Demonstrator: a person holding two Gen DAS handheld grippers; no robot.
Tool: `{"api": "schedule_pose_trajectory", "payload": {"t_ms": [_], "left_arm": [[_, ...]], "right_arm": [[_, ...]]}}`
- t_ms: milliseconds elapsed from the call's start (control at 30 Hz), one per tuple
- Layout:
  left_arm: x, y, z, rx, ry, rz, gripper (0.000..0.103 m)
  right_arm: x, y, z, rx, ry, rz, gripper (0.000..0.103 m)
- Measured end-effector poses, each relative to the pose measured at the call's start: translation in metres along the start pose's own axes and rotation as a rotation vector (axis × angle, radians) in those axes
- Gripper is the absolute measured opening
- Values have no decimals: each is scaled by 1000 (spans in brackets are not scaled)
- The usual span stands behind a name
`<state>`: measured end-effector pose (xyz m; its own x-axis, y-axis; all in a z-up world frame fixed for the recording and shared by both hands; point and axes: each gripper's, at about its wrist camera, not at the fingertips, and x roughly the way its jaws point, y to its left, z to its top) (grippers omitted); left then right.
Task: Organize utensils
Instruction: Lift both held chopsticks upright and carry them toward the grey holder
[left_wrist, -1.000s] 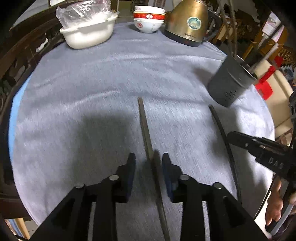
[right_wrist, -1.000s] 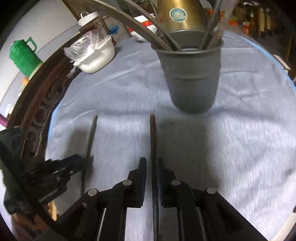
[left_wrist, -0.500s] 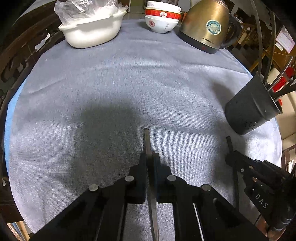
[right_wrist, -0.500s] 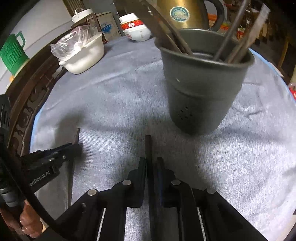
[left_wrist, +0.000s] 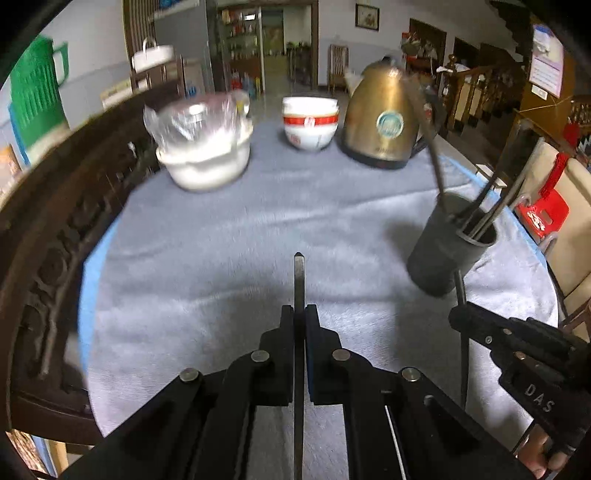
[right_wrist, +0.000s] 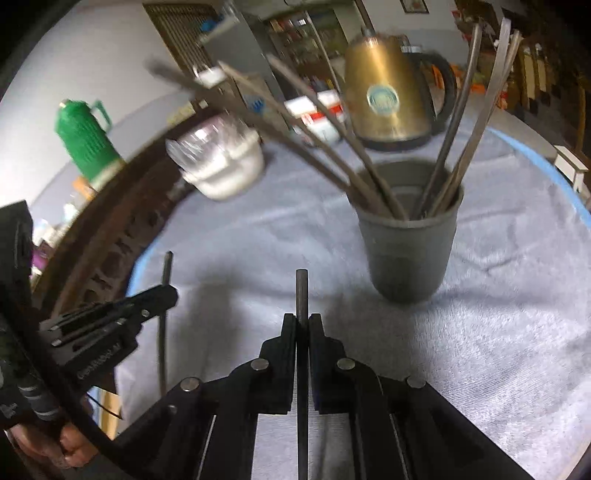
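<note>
My left gripper (left_wrist: 299, 314) is shut on a thin flat metal utensil handle (left_wrist: 298, 275) and holds it lifted above the grey cloth. My right gripper (right_wrist: 302, 321) is shut on a thin dark rod-like utensil (right_wrist: 301, 291), also lifted. A dark grey utensil holder (right_wrist: 408, 240) with several long utensils stands just ahead and right of the right gripper; it also shows in the left wrist view (left_wrist: 447, 247). The right gripper shows in the left wrist view (left_wrist: 461, 314); the left gripper shows in the right wrist view (right_wrist: 166, 291).
A round table with a grey cloth (left_wrist: 258, 240) carries a white basin with a plastic bag (left_wrist: 203, 155), stacked red-and-white bowls (left_wrist: 310, 122) and a brass kettle (left_wrist: 384, 122) at the back. A carved wooden chair back (left_wrist: 44, 240) is at left, a green thermos (right_wrist: 85, 136) behind.
Both grippers have lifted their utensils off the cloth and tilted upward. The left gripper closed on its utensil about a second ago. The holder now sits farther ahead of the right gripper.
</note>
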<state>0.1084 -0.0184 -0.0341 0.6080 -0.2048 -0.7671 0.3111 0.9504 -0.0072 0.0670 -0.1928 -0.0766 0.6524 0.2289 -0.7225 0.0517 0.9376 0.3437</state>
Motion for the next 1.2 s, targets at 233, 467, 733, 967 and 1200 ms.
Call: {"api": "schedule_pose_trajectory", "payload": {"t_ms": [233, 467, 733, 967, 1200], "left_arm": [[-40, -11, 7, 7, -88, -4, 5], [-74, -18, 10, 11, -149, -19, 5], [-90, -23, 10, 19, -189, 3, 5], [-98, -25, 9, 30, -218, 35, 5], [-100, -23, 9, 29, -219, 43, 5]], "right_arm": [[-60, 6, 1, -3, -124, 82, 7], [-91, 15, 1, -8, -218, 125, 7], [-108, 24, 1, -38, -277, 121, 7], [-116, 26, -1, -50, -298, 117, 7], [-119, 27, -2, -61, -296, 117, 7]]}}
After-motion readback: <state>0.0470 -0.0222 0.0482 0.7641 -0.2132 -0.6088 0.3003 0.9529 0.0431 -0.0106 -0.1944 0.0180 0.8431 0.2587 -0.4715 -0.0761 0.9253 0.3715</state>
